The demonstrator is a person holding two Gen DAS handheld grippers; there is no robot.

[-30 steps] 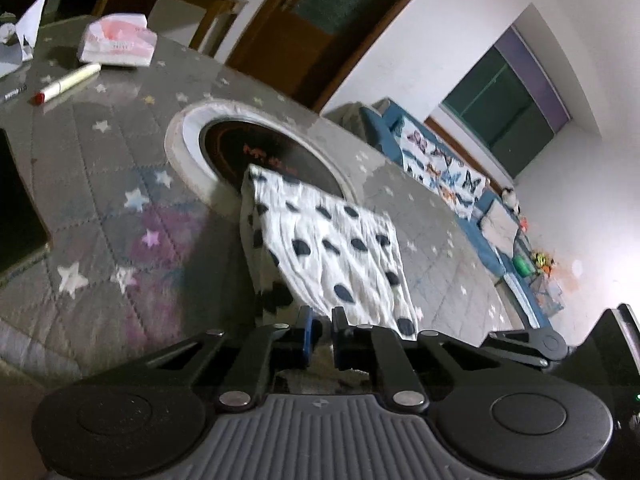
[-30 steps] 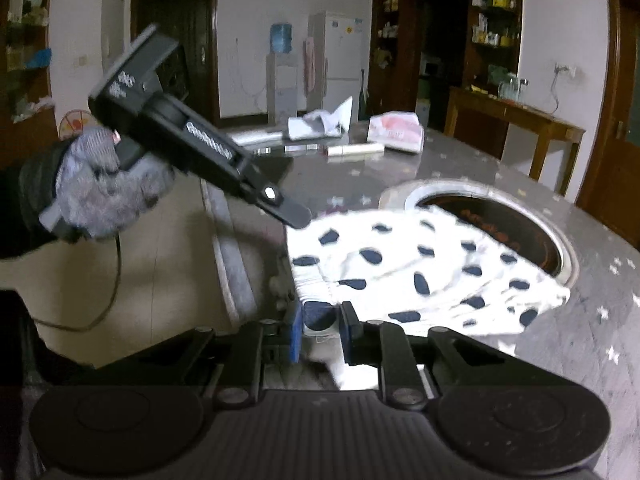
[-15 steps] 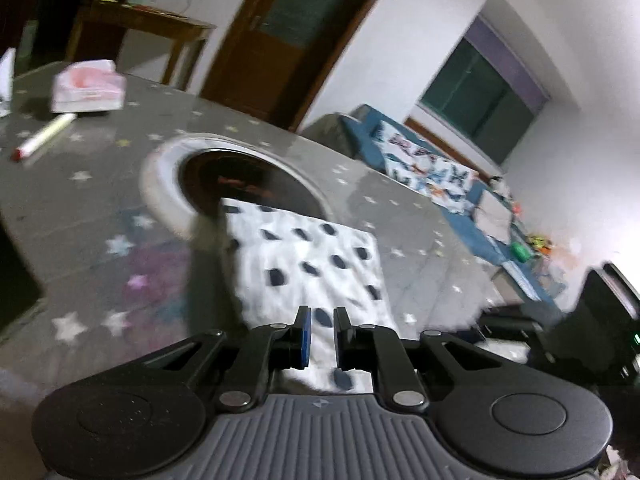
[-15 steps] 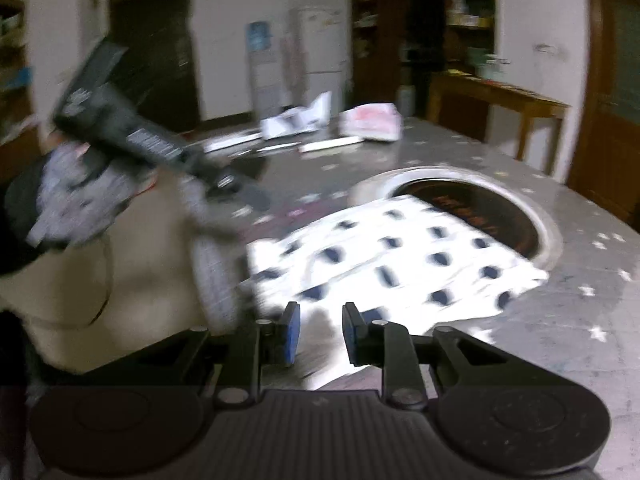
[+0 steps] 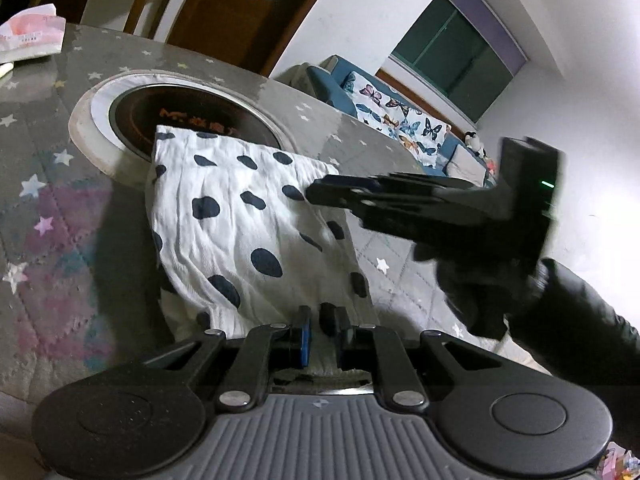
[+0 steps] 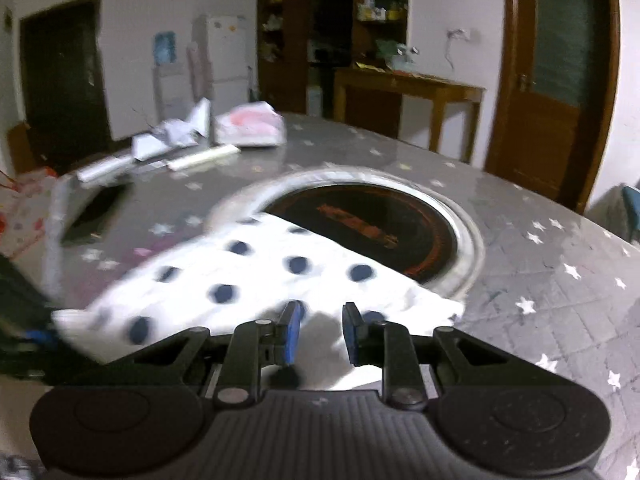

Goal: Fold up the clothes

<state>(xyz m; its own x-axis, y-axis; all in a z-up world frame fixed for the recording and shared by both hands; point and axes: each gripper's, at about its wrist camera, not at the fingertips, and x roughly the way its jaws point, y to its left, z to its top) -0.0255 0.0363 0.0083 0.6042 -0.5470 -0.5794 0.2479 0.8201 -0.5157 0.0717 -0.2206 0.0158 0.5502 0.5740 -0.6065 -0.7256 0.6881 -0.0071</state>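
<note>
Folded cloth [image 5: 240, 216] lies on the table [image 5: 52, 240], far corner overlapping the rim of the round inset hob [image 5: 184, 114] at table centre. Left gripper [image 5: 322, 334] sits at the cloth's near edge, cloth between its fingers. Right gripper [image 6: 318, 334] is over the cloth's right side, fingers apart, hob directly ahead of it. Beyond the hob at the far table edge: tissue pack [image 6: 250, 128], crumpled paper [image 6: 172, 136] left of it, marker [image 6: 204, 157] in front. Side table [image 6: 408, 92] stands behind the table; sofa [image 5: 400, 120] is off past its right side.
</note>
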